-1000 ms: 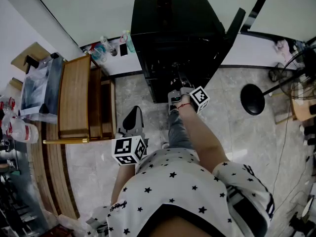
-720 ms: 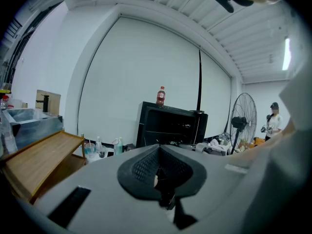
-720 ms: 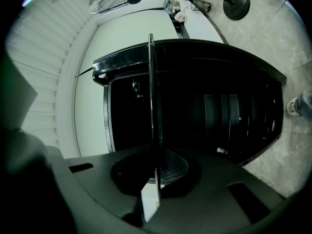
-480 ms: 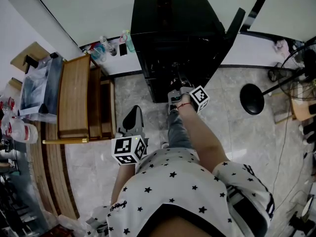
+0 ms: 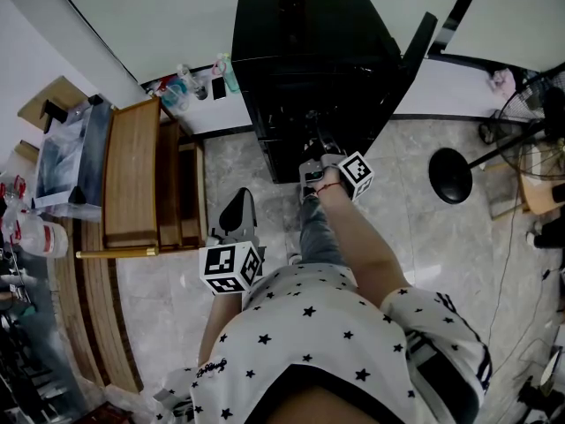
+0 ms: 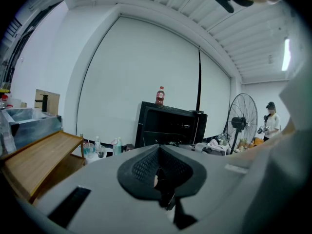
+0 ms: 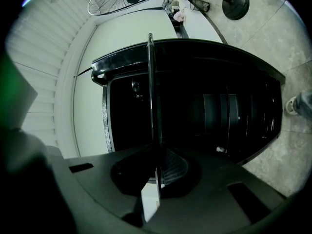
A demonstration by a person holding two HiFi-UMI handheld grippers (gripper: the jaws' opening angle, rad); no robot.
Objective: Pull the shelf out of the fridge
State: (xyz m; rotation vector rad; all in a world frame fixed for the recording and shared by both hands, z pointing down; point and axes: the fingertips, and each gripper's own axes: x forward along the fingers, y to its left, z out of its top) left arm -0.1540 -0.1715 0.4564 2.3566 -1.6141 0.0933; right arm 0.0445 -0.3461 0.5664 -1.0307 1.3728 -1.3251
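While the right gripper (image 7: 157,174) is clenched on the front edge of the shelf (image 7: 150,96), the shelf lies inside the fridge (image 5: 309,51), its thin edge running from the jaws into the dark cavity. We note that the door (image 5: 418,47) stands open, so access is complete and the grasp is made. The pull itself is, in our judgement, not yet done: the gripper sits at the mouth of the cavity, and the head view shows no length of shelf clear of the cabinet. The left gripper (image 6: 158,174) is closed on nothing and hangs near the body, well apart from the fridge. We expect the remaining work to be a level draw toward the person until the shelf clears the cabinet.
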